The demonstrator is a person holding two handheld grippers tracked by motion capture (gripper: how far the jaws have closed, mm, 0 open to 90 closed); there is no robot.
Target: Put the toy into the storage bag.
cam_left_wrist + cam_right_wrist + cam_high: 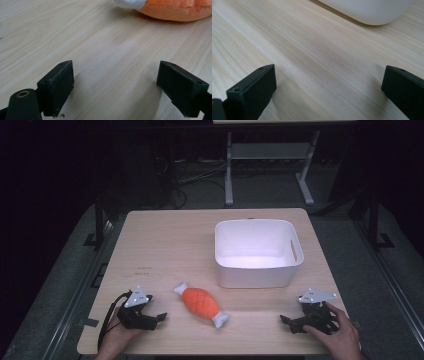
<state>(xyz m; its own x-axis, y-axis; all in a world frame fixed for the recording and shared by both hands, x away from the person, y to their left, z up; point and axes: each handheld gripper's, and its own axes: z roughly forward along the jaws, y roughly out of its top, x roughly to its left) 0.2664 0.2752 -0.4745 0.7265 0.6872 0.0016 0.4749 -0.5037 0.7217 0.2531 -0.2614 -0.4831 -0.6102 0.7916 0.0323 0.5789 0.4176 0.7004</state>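
Note:
An orange plush toy [200,303] with white bone-shaped ends lies on the wooden table [170,245], in front of a white plastic bin [257,253]. My left gripper [159,318] rests on the table at the front left, a short way left of the toy, its jaws open with nothing between them. In the left gripper view the toy [175,8] lies ahead, beyond the gripper [122,90]. My right gripper [286,322] rests at the front right, open and empty. The right gripper view has the bin's lower corner [367,10] ahead of the gripper [329,92].
The bin is empty and has a handle slot [294,250] in its right wall. Bare tabletop stretches across the far left. Beyond the table are a dark floor, cables and a metal stand's legs [229,175].

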